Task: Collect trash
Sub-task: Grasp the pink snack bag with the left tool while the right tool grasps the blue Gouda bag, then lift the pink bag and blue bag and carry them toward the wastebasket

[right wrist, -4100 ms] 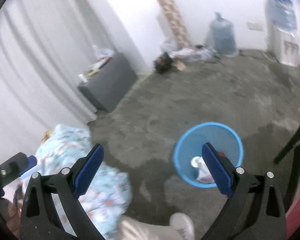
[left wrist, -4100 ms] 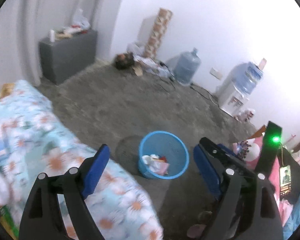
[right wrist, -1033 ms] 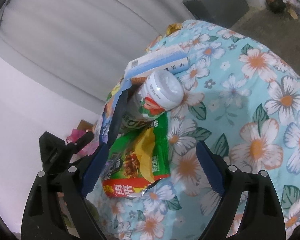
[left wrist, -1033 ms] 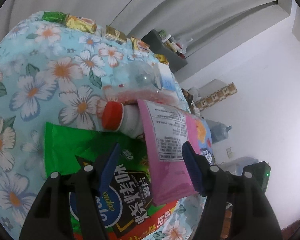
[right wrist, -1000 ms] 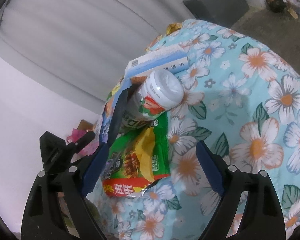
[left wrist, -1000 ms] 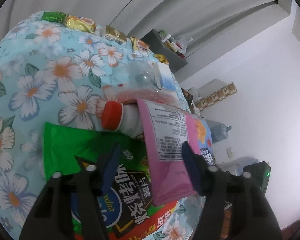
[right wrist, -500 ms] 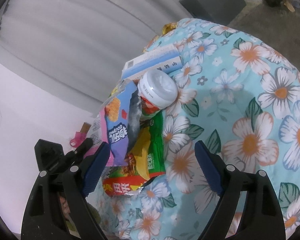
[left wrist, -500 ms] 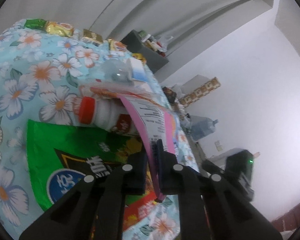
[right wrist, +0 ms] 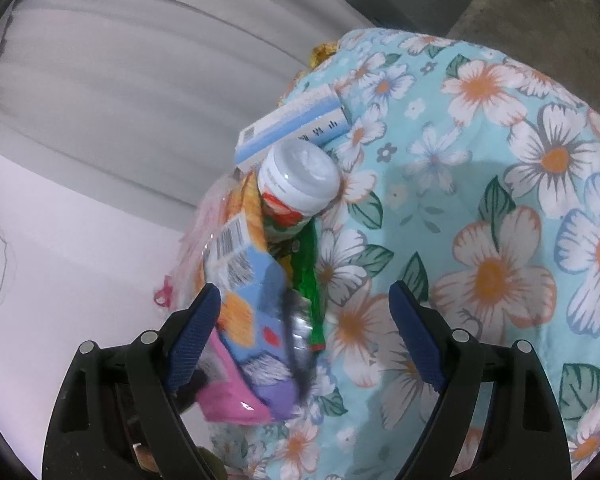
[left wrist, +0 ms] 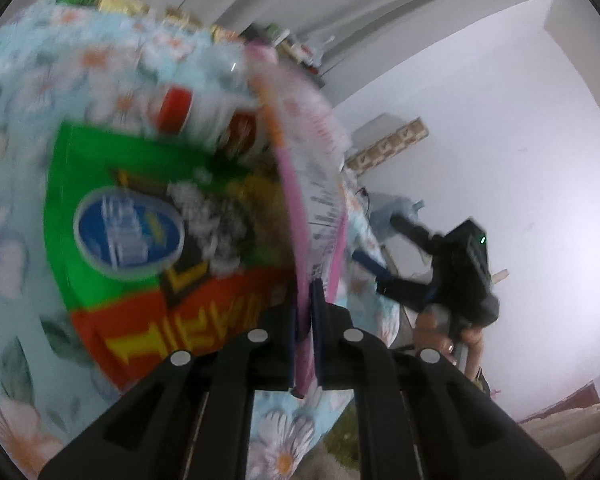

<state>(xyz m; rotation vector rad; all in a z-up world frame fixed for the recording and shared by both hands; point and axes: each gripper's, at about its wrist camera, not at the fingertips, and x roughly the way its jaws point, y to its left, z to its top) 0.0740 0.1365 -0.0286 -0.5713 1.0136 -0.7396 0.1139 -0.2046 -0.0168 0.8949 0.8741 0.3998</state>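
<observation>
Left claw (left wrist: pixel 305 308) is clamped nearly shut on the lower edge of the pink wrapper (left wrist: pixel 316 184), which stands up edge-on between its pads and rises clear of the pile. Right claw (right wrist: pixel 300 336) is spread wide and holds nothing; it hangs above the floral bed (right wrist: pixel 500 160), its left finger close to the same wrapper, whose blue and orange printed face (right wrist: pixel 248 292) shows in the right wrist view.

Under and beside the wrapper lie more pieces of litter: a green snack bag (left wrist: pixel 112 184) flat on the bed, a bottle (right wrist: pixel 300 180) lying across its far end, and a white and blue box (right wrist: pixel 296 128) just behind the bottle. Small wrapped sweets (left wrist: pixel 120 2) sit along the far edge of the bed.

By my reading, the step in hand is the pick-up of the wrapper, with the grasp already made and the lift under way; the left view is blurred, which fits motion. No bin shows in either view, so the next move calls for carrying the wrapper off the bed to wherever the trash goes and letting go there. The free right claw looks well placed for the green bag or the bottle. The wrapper is thin and floppy, so a firm pinch matters during the carry.
</observation>
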